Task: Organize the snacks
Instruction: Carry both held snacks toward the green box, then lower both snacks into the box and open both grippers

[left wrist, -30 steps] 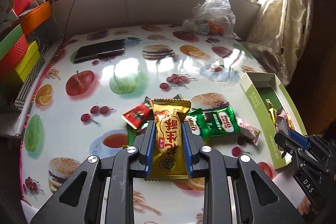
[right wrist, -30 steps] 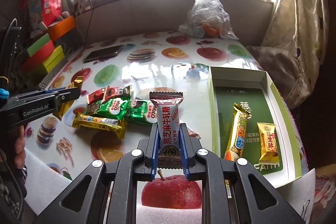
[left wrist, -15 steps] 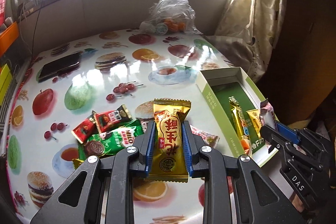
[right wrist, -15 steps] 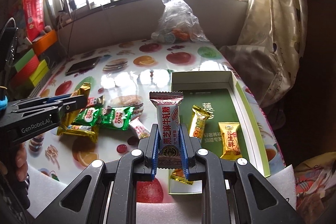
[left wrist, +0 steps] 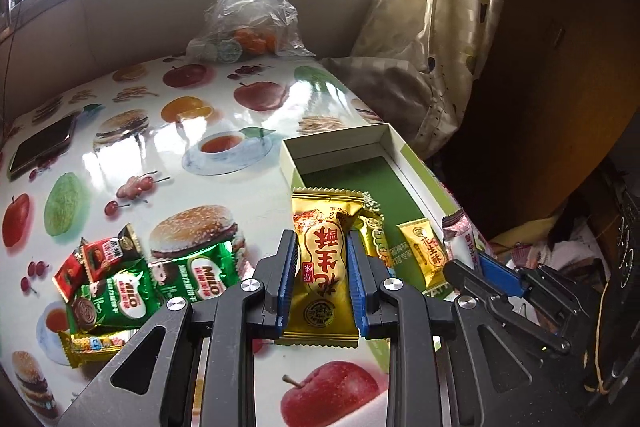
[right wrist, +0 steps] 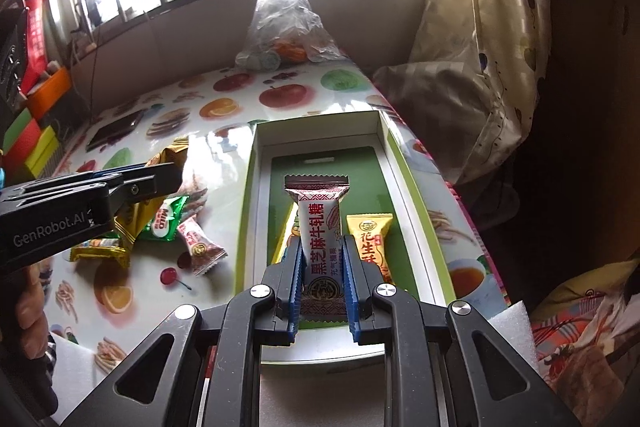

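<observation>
Both grippers (fingers clamped) hold candies by the green box [right wrist: 404,163].

I see my left gripper [left wrist: 322,281] clamped on a gold peanut candy [left wrist: 323,267], held upright at lower centre of the frame. Just behind it, right of centre, sits the open green box [left wrist: 420,167] with a gold packet [left wrist: 426,253] inside. At the right edge my right gripper [left wrist: 476,267] pinches a white candy [left wrist: 460,239]. Milo packets [left wrist: 168,283] and red wrappers [left wrist: 96,259] lie at lower left on the fruit-print tablecloth [left wrist: 160,155]. A phone [left wrist: 42,147] rests at far left.
</observation>
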### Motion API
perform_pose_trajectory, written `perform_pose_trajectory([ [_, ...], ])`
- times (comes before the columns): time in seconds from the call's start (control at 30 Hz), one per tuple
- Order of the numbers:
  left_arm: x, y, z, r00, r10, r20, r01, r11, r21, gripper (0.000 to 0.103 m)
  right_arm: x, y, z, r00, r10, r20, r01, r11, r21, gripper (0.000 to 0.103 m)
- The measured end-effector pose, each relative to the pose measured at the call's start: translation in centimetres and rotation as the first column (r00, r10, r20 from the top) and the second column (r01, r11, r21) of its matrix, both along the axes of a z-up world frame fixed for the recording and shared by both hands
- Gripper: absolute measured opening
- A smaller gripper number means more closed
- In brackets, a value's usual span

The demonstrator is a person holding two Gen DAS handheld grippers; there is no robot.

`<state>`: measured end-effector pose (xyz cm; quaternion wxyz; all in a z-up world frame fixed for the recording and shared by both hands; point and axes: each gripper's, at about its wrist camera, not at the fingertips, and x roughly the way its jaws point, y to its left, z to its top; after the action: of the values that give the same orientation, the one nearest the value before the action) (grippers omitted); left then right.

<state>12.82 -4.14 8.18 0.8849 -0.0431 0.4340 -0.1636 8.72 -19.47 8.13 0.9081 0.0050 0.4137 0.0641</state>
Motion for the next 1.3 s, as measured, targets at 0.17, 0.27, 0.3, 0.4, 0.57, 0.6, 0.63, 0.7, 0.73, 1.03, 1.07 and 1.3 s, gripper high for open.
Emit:
perform_pose_trajectory([
  [0.17,1.2,-1.7,-1.0,0.999,-0.023,-0.033,0.023,1.0,-0.011,0.025,0.7,-1.3,-0.8,0.999,-0.031,-0.02,0.031,1.0,0.0,0.018],
  [0.27,1.7,-2.6,-1.8,0.998,-0.032,-0.056,0.031,1.0,-0.002,0.025,1.1,-1.9,-1.2,0.999,-0.046,-0.029,0.046,0.999,-0.002,0.018],
  [0.3,1.8,-2.9,-2.1,0.998,-0.035,-0.061,0.035,0.999,-0.001,0.025,1.3,-2.1,-1.3,0.998,-0.051,-0.031,0.05,0.999,-0.004,0.018],
  [0.4,2.3,-3.7,-2.8,0.996,-0.049,-0.08,0.049,0.999,-0.004,0.025,1.7,-2.7,-1.8,0.997,-0.064,-0.042,0.063,0.998,-0.009,0.018],
  [0.57,3.0,-4.8,-4.1,0.992,-0.06,-0.11,0.061,0.998,0.01,0.025,2.5,-3.4,-2.7,0.995,-0.078,-0.063,0.077,0.997,-0.013,0.018],
  [0.6,3.1,-4.9,-4.3,0.991,-0.059,-0.116,0.06,0.998,0.009,0.025,2.6,-3.6,-2.8,0.995,-0.078,-0.066,0.077,0.997,-0.014,0.018],
  [0.63,3.2,-5.1,-4.6,0.99,-0.059,-0.125,0.06,0.998,0.011,0.025,2.7,-3.6,-3.0,0.994,-0.08,-0.069,0.079,0.997,-0.017,0.018],
  [0.7,3.1,-5.3,-4.7,0.99,-0.062,-0.124,0.065,0.998,0.02,0.025,2.9,-3.8,-3.3,0.994,-0.082,-0.074,0.08,0.997,-0.023,0.018],
  [0.73,3.1,-5.5,-4.8,0.99,-0.067,-0.122,0.071,0.997,0.022,0.025,3.0,-3.8,-3.4,0.994,-0.08,-0.076,0.079,0.997,-0.023,0.018],
  [1.03,3.4,-5.9,-5.3,0.988,-0.067,-0.137,0.071,0.997,0.023,0.025,3.3,-3.9,-4.3,0.992,-0.081,-0.093,0.079,0.997,-0.022,0.018],
  [1.07,3.4,-6.0,-5.3,0.988,-0.068,-0.135,0.073,0.997,0.026,0.025,3.3,-3.9,-4.3,0.992,-0.08,-0.093,0.079,0.997,-0.019,0.018],
  [1.3,3.5,-6.1,-5.4,0.988,-0.071,-0.139,0.076,0.997,0.026,0.026,3.4,-3.9,-4.3,0.992,-0.081,-0.093,0.08,0.997,-0.017,0.02],
])
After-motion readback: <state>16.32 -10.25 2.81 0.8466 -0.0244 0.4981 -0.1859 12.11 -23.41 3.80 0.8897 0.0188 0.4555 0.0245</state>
